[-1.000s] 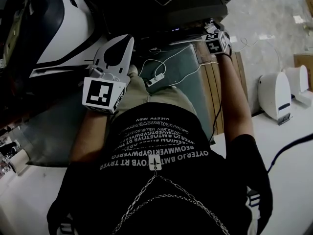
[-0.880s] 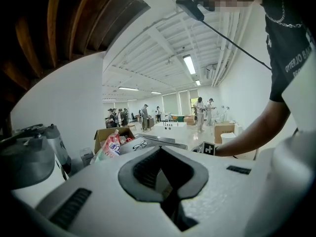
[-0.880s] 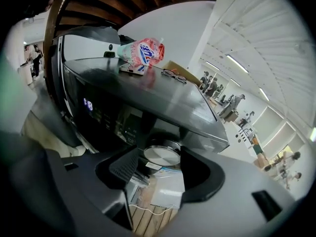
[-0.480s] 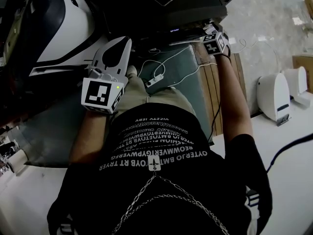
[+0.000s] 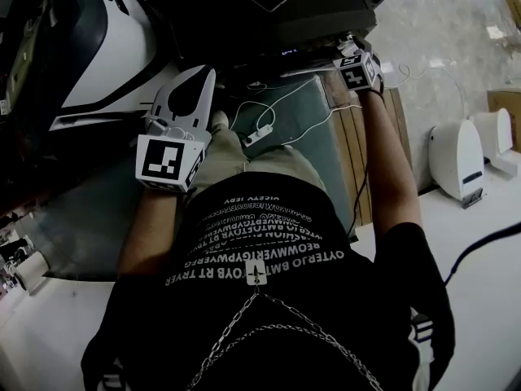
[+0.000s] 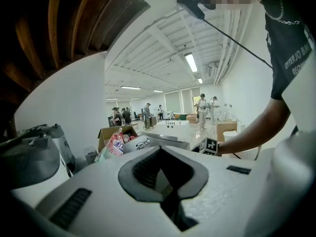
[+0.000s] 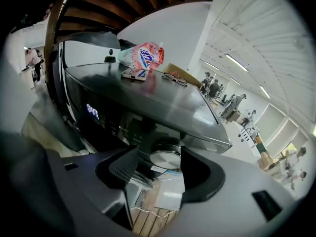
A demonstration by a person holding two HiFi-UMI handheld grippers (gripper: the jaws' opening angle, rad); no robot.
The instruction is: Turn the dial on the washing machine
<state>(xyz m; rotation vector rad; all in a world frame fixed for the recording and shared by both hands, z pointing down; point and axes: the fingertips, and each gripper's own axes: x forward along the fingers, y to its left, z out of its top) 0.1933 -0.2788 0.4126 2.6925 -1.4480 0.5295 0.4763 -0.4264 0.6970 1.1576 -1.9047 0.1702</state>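
Observation:
The dark washing machine (image 5: 269,15) stands in front of me. Its round silver dial (image 7: 166,160) sits on the front panel under the lid's edge. My right gripper (image 7: 159,168) is up at that panel, below its marker cube (image 5: 358,68). Its jaws are opening, and the dial shows in the gap between them with neither pad pressing on it. A blue display (image 7: 92,111) glows left of the dial. My left gripper (image 5: 203,75) is held away from the machine, over the person's lap. It points up, shut and empty (image 6: 160,152).
A pink pouch (image 7: 143,57), a phone (image 7: 132,73) and glasses (image 7: 175,78) lie on the machine's lid. A white appliance (image 5: 106,39) stands at the left. A power strip with white cable (image 5: 259,133) lies on the floor beside wooden slats (image 5: 358,153). A white device (image 5: 457,157) stands at the right.
The left gripper has drifted slightly to the left. The right gripper stays at the machine's front panel.

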